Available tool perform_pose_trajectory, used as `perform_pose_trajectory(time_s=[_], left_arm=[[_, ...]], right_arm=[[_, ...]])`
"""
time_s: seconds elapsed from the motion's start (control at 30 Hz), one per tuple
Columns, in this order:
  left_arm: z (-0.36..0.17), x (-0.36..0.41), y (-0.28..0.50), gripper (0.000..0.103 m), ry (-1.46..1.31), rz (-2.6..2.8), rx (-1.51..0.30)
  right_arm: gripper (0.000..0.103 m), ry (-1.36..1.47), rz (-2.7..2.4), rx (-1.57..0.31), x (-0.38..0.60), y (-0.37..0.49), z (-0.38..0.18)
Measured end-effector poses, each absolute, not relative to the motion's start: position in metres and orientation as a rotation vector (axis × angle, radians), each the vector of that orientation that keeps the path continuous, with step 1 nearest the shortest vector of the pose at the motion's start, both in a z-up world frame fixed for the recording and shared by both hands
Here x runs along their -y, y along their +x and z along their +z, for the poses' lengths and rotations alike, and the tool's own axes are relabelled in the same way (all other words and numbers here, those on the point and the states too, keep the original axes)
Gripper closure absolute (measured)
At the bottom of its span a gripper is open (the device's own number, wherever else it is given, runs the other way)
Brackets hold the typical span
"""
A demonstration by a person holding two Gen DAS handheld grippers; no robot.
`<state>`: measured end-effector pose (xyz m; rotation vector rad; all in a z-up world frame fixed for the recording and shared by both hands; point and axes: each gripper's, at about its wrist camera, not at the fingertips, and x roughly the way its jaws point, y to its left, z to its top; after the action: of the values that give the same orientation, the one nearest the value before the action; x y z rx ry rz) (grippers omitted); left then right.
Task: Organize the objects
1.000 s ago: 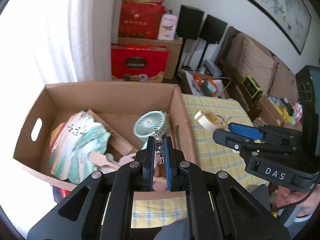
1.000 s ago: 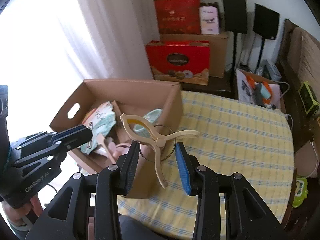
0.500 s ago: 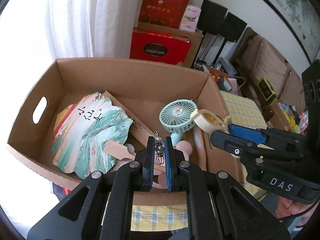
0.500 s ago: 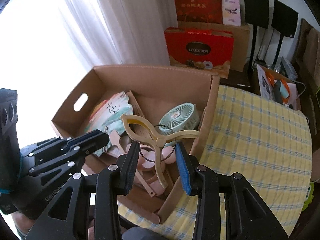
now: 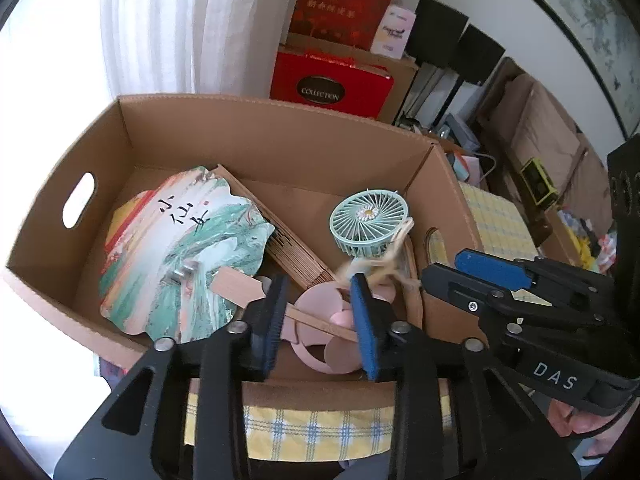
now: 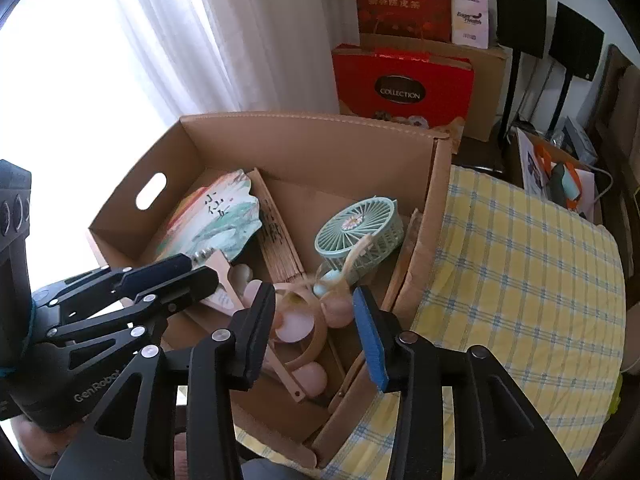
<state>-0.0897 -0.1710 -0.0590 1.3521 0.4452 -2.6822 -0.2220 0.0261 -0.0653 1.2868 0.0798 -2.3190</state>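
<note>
An open cardboard box (image 5: 280, 128) (image 6: 304, 136) stands on the checked tablecloth. In it lie a painted paper fan (image 5: 180, 248) (image 6: 208, 220), a folded wooden fan (image 5: 288, 240), a mint handheld fan (image 5: 368, 220) (image 6: 360, 232) and pink pieces (image 5: 320, 320). A small metal keychain (image 5: 182, 272) lies on the painted fan. A cream plastic clamp (image 6: 340, 272) (image 5: 384, 260), blurred, is falling into the box by the mint fan. My left gripper (image 5: 318, 312) is open and empty over the box's near side. My right gripper (image 6: 314, 320) is open and empty above the box.
Red gift boxes (image 6: 404, 84) and a brown carton stand behind the box by the white curtain. The yellow checked table (image 6: 520, 260) extends right of the box. Black speakers (image 6: 520, 8) and clutter sit at the back right.
Both grippers moved over the box and opened. The left one dropped the keychain onto the painted fan. The right one released the cream clamp, which is falling into the box.
</note>
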Motion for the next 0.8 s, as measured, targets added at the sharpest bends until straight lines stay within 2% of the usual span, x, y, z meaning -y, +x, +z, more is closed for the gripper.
perform_pose_trajectory(time_s=[0.17,0.3,0.43,0.67,0.8], left_arm=[[-0.048,0.164,-0.082,0.052,1.321,-2.703,-0.434],[-0.04,0.155,-0.077,0.048,1.298,-2.715,-0.395],[-0.032,0.148,-0.072,0.039,1.273,-2.724,-0.372],[-0.025,0.143,-0.065,0.032,1.25,-2.722,-0.35],[-0.021,0.139,-0.06,0.021,1.225,-2.729,-0.341]], right_arm=[[0.056,1.267,-2.33,-0.059,-0.035,-0.214,-0.058],[0.051,1.228,-2.362,-0.073,-0.042,-0.204,-0.048],[0.046,1.191,-2.397,-0.07,-0.053,-0.196,-0.038],[0.041,1.154,-2.46,-0.07,-0.072,-0.187,-0.028],[0.035,1.145,-2.496,-0.07,-0.084,-0.181,-0.027]])
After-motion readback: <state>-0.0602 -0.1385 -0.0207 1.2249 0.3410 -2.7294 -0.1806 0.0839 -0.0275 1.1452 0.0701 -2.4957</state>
